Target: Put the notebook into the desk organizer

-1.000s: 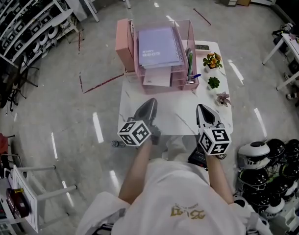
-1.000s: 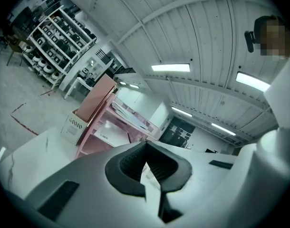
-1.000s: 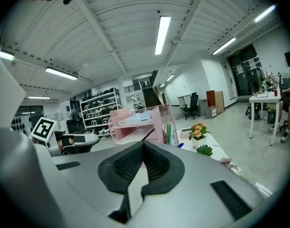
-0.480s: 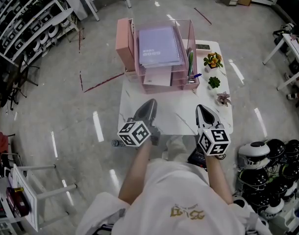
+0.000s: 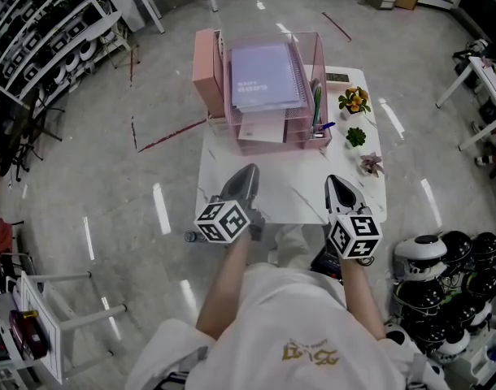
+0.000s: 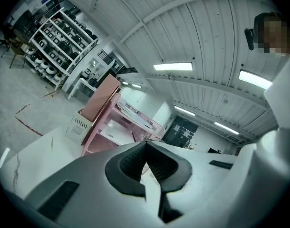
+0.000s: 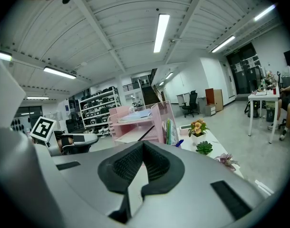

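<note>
We see a pink plastic desk organizer (image 5: 297,128) with glossy see-through walls, and a notebook (image 5: 266,75) with a matt lavender cover and wire spiral. The surface (image 5: 289,193) looks like glossy white marble, and the floor (image 5: 150,177) is polished. The left tool (image 6: 146,146) is matt grey plastic with ribbed black pads (image 6: 130,164).

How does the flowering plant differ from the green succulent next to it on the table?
The flowering plant carries orange and yellow blooms; the green succulent is plain green. The flowering plant stands taller; the green succulent is a low rosette. The flowering plant sits farther from the person, by the pink organizer; the green succulent sits nearer. Both stand upright in small pots on the white table's right side.
</note>
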A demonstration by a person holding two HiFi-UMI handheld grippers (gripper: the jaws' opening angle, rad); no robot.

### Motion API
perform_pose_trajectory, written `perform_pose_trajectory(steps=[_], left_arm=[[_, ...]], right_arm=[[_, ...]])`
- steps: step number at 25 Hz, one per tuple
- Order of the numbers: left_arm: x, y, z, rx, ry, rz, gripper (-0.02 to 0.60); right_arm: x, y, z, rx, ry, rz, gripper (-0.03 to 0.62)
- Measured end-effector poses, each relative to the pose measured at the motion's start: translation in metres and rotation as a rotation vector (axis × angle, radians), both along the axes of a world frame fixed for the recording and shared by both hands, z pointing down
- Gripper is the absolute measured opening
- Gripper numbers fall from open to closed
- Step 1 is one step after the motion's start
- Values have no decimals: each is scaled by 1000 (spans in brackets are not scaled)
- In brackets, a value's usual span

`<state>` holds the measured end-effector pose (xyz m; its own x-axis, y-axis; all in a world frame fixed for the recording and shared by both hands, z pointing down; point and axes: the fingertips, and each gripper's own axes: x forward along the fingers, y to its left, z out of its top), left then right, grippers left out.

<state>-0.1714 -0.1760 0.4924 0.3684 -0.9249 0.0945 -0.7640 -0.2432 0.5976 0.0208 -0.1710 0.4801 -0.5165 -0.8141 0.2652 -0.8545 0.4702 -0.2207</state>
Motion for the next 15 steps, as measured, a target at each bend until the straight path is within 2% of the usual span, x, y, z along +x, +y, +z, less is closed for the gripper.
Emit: perform_pose_trajectory(steps=[15], left_arm=[[-19,1,4,-13,22,-26,18]], right_arm=[[-12,0,2,-10,4,-3,9]])
